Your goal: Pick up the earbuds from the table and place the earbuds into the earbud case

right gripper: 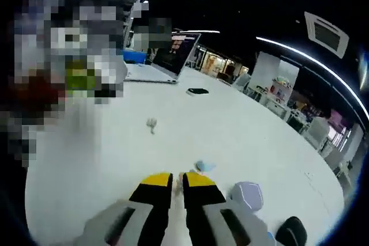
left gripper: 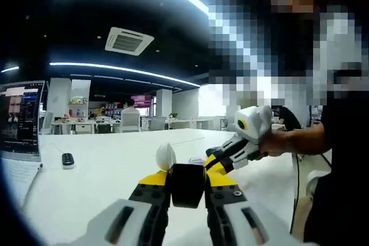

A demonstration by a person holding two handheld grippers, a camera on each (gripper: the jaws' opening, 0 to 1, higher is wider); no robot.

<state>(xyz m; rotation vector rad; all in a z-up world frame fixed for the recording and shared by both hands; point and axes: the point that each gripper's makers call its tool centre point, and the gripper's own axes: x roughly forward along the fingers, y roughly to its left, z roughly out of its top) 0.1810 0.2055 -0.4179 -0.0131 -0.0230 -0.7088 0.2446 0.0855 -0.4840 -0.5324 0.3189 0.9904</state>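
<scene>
Left gripper view, nearest first. The left gripper (left gripper: 187,193) is clamped on a black object (left gripper: 187,184), judged to be the earbud case and lifted clear of the table (left gripper: 104,182). A white pointed piece (left gripper: 166,155) is seen just behind it; whether lid or earbud cannot be told. The right gripper (left gripper: 212,159) is brought in beside the black object, tips close to it; contact cannot be confirmed. It is held by a hand (left gripper: 279,142). Farther off, a small dark thing (left gripper: 68,159) lies on the table, and a monitor (left gripper: 22,116) stands at the edge.

Right gripper view. The right gripper (right gripper: 177,181) has its jaws drawn almost together, with only a thin slit left. Nothing is made out between them, so a grip on an earbud cannot be confirmed. Just beyond the tips a pale blue bit (right gripper: 203,166) and a rounded lavender thing (right gripper: 248,194) are noted. A small pale item (right gripper: 151,123), judged to be an earbud, lies on the table well ahead. A flat black thing (right gripper: 198,91) and a laptop (right gripper: 167,56) lie beyond.

Progress, as judged: the case is in hand, at least one earbud is left on the table, and no placement is seen completed.
</scene>
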